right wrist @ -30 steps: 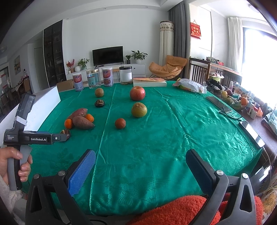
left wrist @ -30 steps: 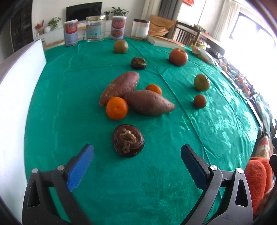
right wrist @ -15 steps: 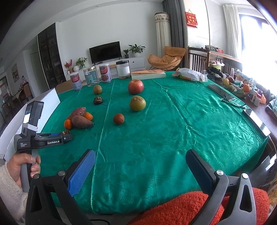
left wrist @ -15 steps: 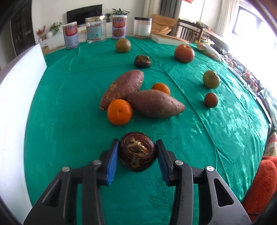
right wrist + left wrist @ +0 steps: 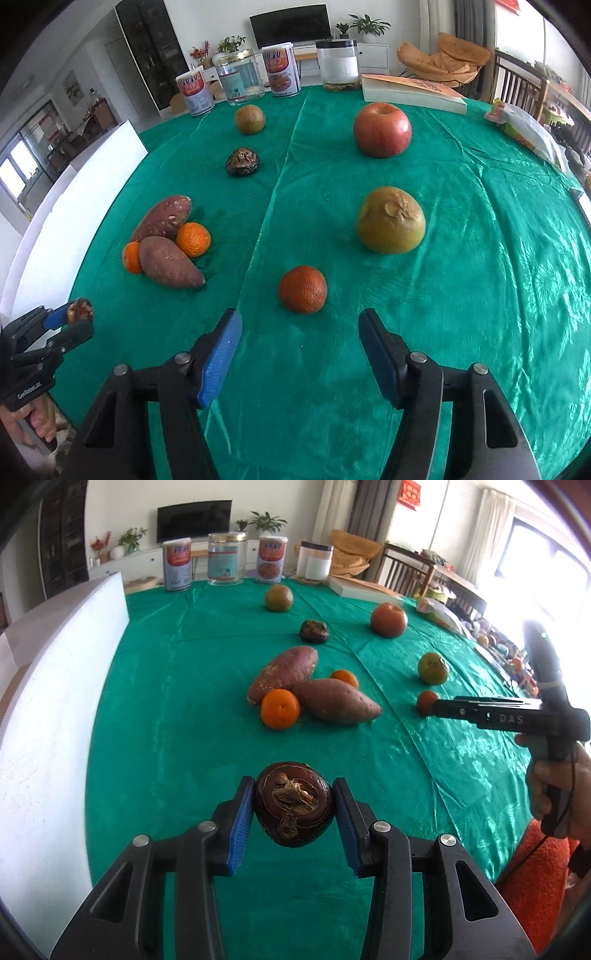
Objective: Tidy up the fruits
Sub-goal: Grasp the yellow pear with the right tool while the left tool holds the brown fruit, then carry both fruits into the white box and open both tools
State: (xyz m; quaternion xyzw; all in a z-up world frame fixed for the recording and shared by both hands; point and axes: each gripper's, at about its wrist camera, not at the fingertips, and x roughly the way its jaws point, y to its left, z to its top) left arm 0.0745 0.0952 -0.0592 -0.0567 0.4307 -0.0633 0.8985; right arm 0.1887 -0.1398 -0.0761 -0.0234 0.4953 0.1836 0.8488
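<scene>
Left gripper clamps the dark fruit just over the cloth, likely for sorting. Right gripper empty, jaws closing toward 1 orange just ahead.

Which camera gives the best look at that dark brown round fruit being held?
The left wrist view. There the dark brown fruit fills the foreground, clamped between the blue pads of the left tool, with its dried stem cap plain to see. The right wrist view shows it only small, at the left edge, half hidden by that tool.
</scene>
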